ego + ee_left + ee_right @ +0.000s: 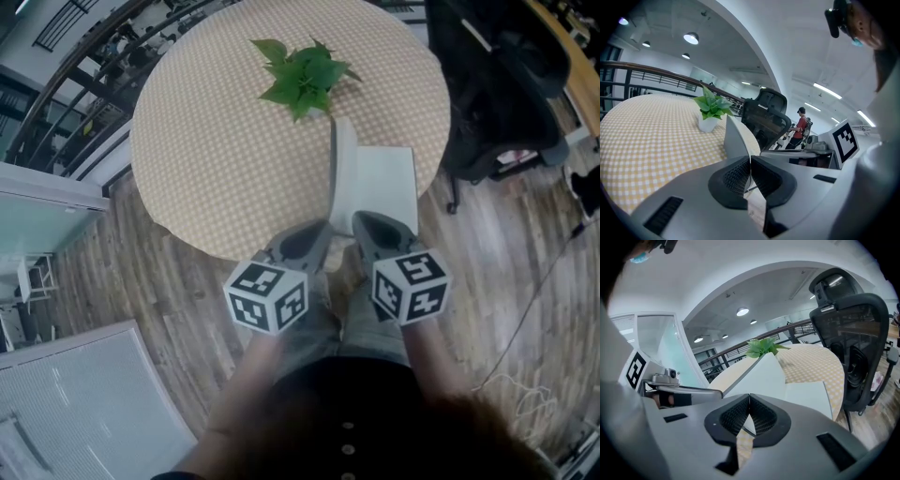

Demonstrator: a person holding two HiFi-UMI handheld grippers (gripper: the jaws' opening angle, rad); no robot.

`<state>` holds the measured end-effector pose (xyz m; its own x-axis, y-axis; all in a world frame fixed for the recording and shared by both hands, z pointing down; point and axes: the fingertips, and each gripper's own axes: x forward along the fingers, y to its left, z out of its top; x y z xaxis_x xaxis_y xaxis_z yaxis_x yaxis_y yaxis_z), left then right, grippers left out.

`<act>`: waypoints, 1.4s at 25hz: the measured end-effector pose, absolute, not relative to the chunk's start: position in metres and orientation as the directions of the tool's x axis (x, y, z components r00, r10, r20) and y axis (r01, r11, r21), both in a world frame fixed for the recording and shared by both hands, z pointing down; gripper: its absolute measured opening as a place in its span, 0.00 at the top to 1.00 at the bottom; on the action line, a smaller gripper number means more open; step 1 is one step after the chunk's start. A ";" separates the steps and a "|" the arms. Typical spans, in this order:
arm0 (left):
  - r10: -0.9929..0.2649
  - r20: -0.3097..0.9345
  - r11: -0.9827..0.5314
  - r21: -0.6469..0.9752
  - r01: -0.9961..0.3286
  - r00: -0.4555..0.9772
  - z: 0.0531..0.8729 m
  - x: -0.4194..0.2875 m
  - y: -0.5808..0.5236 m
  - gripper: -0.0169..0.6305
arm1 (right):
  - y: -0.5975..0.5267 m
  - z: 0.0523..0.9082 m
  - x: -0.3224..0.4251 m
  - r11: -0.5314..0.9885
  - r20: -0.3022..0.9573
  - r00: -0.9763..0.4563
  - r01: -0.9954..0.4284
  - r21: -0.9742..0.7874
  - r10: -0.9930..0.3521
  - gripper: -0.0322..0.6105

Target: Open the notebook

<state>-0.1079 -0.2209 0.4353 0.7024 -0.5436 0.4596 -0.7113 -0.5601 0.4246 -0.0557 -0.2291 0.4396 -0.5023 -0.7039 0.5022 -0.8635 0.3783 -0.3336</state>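
Left gripper [750, 159]: fingers closed to a hairline. The near edge of the cover [736, 138] runs straight down into that seam. It is judged to be pinched there, since the cover stands almost upright. Right gripper [749, 397]: fingers together at the tips, nothing evidently held. A white corner of the notebook [384, 183] shows through the gap beneath them.

The notebook lies at the near right rim of the round table [225, 159], its near edge close to the drop, with a potted plant [305, 80] beyond.

Step in hand: carrying the cover over.

Recommended:
- Swing the cover in an arc about the spine, leftward and down. Do not tug towards the person, which could drag the notebook off the rim.
- Rest the right gripper on the exposed page as an anchor.
- Release only once the cover lies flat.
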 end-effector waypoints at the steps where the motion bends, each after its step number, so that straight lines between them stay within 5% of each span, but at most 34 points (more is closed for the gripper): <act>1: -0.539 0.460 -0.559 0.432 -0.708 0.706 0.437 -0.111 -0.221 0.94 | -0.231 0.440 -0.060 0.379 0.502 -0.503 -0.863 -0.333 -0.704 0.93; 35: -0.415 0.550 -0.484 0.541 -0.688 0.725 0.522 -0.191 -0.233 0.94 | -0.245 0.501 -0.146 0.337 0.617 -0.479 -0.878 -0.341 -0.624 0.93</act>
<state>-0.1915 -0.2327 0.5221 0.7248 -0.4149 0.5500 -0.6877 -0.4842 0.5410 -0.1459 -0.2445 0.5008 -0.4793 -0.6241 0.6171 -0.8777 0.3368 -0.3410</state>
